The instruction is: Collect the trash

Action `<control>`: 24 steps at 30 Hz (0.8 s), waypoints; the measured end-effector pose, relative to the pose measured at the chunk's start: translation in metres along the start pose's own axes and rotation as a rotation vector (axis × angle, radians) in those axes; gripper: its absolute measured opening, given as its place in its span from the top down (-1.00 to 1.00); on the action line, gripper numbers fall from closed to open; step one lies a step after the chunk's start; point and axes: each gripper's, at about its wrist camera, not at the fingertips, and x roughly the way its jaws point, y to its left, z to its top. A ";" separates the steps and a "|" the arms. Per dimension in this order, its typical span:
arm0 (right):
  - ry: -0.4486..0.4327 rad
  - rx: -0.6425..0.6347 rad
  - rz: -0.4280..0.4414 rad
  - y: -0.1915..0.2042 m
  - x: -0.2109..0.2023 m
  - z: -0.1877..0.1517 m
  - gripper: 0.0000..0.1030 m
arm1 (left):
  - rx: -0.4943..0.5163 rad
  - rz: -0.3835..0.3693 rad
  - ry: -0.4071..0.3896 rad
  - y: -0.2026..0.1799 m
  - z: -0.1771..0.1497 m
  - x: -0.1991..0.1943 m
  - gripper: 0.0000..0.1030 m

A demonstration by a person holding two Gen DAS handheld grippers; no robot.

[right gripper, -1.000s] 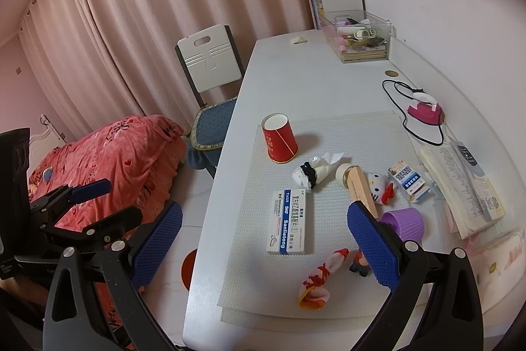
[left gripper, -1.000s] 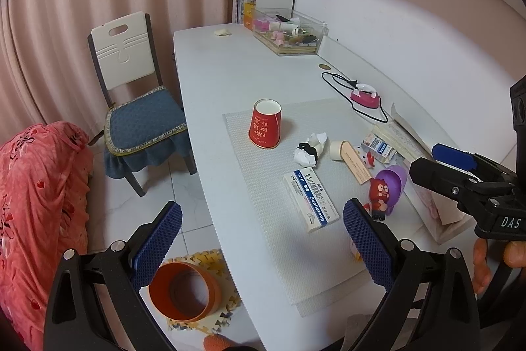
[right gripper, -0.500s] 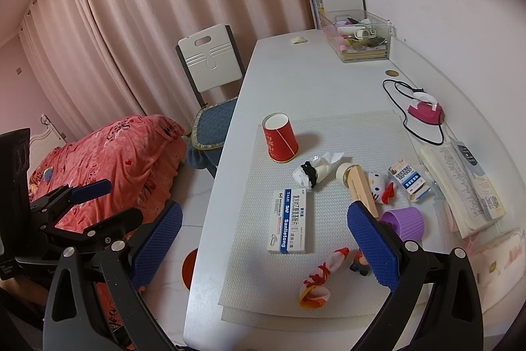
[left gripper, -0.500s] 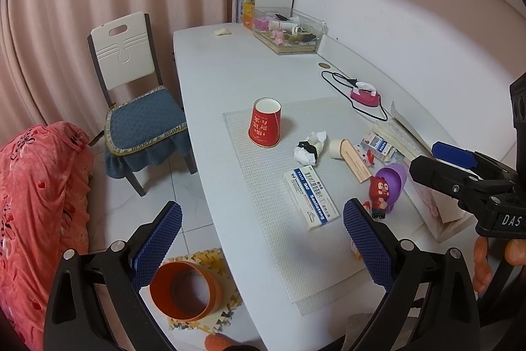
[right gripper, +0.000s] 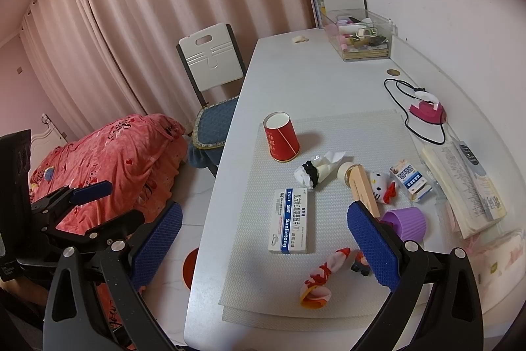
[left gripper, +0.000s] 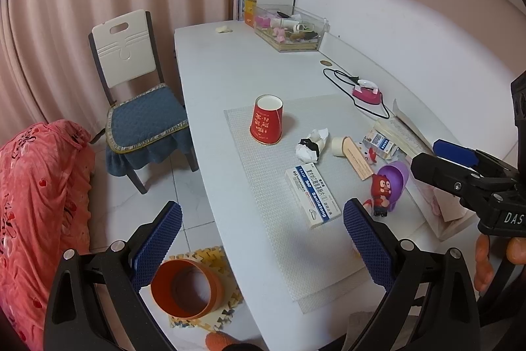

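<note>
On the grey mat (left gripper: 273,219) (right gripper: 361,134) stand an upside-down red paper cup (left gripper: 266,119) (right gripper: 281,137), a crumpled white tissue with a black band (left gripper: 311,145) (right gripper: 317,169), a white and blue medicine box (left gripper: 312,196) (right gripper: 290,219) and a red and white wrapper (right gripper: 320,277). An orange bin (left gripper: 182,288) stands on the floor by the desk. My left gripper (left gripper: 263,239) is open and empty, above the desk's front edge. My right gripper (right gripper: 263,245) is open and empty, above the medicine box.
A purple cup (left gripper: 394,178) (right gripper: 406,222), a red figurine (left gripper: 381,191), a Hello Kitty toy (right gripper: 381,183), a small box (right gripper: 409,181), books (right gripper: 466,186) and a pink device with cable (right gripper: 427,111) lie at the right. A chair (left gripper: 138,81) and red bedding (right gripper: 108,160) are at the left.
Both views have barely shifted; the left view has drifted slightly so the table sits a touch nearer. Nothing was taken hold of or moved.
</note>
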 end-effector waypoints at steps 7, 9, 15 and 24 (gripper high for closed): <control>0.001 0.002 0.000 0.000 0.000 0.000 -0.91 | 0.002 0.002 0.002 0.000 -0.002 0.000 -0.88; 0.000 0.001 0.001 0.000 0.000 0.000 -0.91 | 0.002 0.000 0.003 0.000 -0.001 0.000 -0.89; 0.002 0.001 0.001 0.000 0.000 0.000 -0.91 | 0.002 -0.001 0.005 0.000 -0.002 0.000 -0.88; 0.001 0.007 -0.005 0.002 -0.001 -0.003 -0.91 | 0.024 -0.009 0.023 -0.004 -0.011 0.002 -0.89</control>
